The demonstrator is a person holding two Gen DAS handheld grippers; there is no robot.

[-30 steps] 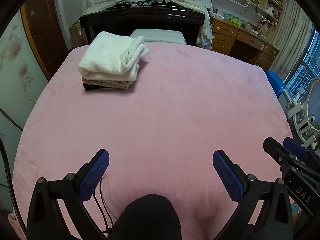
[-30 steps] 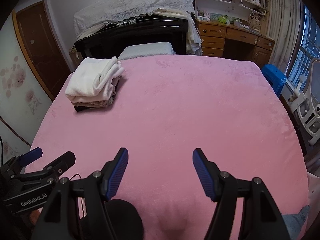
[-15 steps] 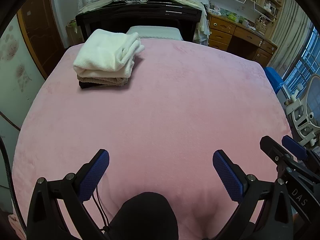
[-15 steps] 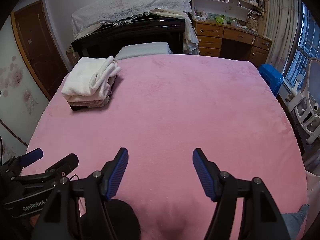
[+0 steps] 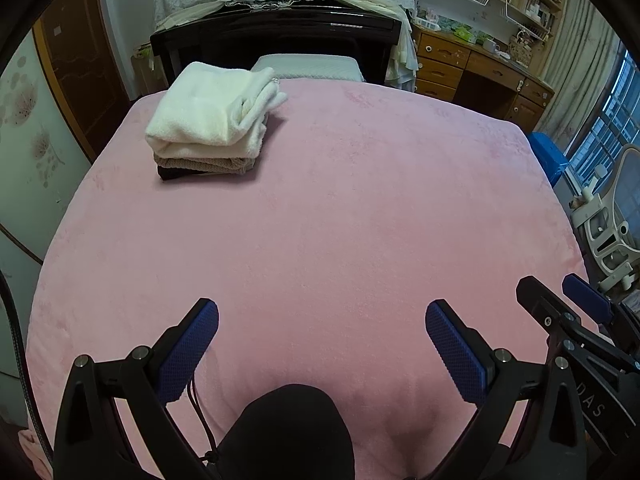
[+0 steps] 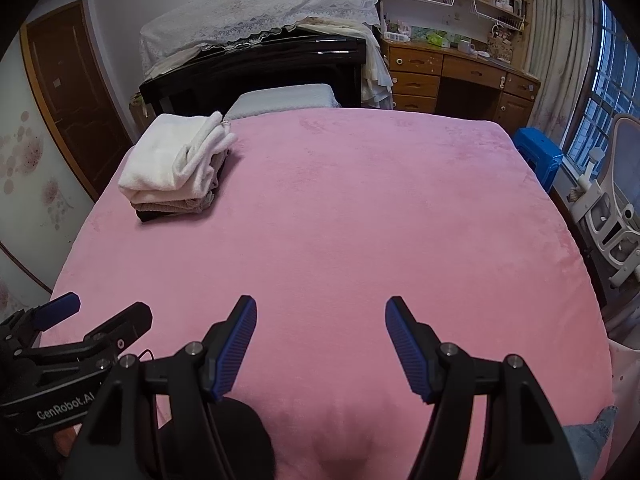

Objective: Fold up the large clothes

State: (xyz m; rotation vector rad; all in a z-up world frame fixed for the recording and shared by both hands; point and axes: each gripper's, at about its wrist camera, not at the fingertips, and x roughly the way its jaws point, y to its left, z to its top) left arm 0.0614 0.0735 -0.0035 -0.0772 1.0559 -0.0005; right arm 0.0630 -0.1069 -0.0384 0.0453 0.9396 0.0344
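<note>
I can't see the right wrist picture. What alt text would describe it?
A pink bed cover fills the view, with a stack of folded clothes, white on top, near its far left corner. The open, empty right gripper hangs over the near edge, and the left gripper sits at lower left.

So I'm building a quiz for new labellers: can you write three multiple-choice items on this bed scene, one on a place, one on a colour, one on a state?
1. Where does the stack of folded clothes lie on the bed?
A. far left corner, near the headboard
B. near right corner
C. middle

2. What colour is the bed cover?
A. blue
B. pink
C. grey

3. How are the fingers of the right gripper?
A. shut on a white towel
B. apart with nothing between them
C. shut and empty

Key: 1 A, the stack sits by the pillow; 2 B, the plush cover is pink throughout; 3 B, only cover shows between them.
</note>
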